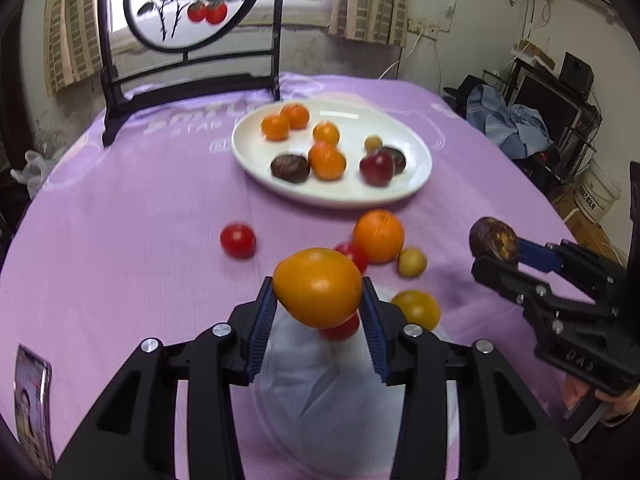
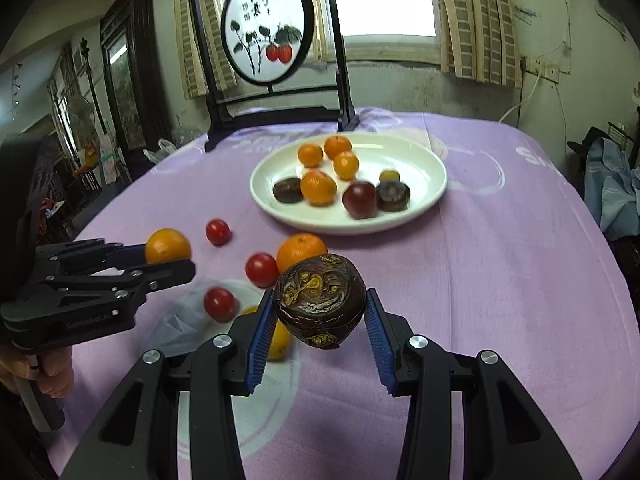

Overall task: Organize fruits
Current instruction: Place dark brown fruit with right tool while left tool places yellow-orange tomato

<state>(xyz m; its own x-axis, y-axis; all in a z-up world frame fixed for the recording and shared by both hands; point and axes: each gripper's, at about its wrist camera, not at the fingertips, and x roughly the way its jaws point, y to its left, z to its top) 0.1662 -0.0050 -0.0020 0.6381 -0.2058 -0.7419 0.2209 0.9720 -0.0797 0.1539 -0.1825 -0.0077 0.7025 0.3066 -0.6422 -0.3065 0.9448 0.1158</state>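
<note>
My left gripper (image 1: 319, 300) is shut on an orange fruit (image 1: 318, 287) and holds it above the purple cloth; it shows in the right wrist view (image 2: 168, 260) too. My right gripper (image 2: 320, 316) is shut on a dark purple-brown fruit (image 2: 320, 300), also seen in the left wrist view (image 1: 494, 240). A white plate (image 1: 416, 184) further back holds several oranges and dark fruits. Loose on the cloth lie an orange (image 1: 378, 236), red tomatoes (image 1: 238, 240), a small yellow fruit (image 1: 412, 263) and a yellow-orange fruit (image 1: 418, 309).
A black-framed round screen with painted fruit (image 1: 188, 4) stands at the table's far edge. A white plastic bag (image 1: 316, 384) lies on the cloth under the left gripper. A picture card (image 1: 32, 404) lies at the near left. Shelves and clutter stand to the right.
</note>
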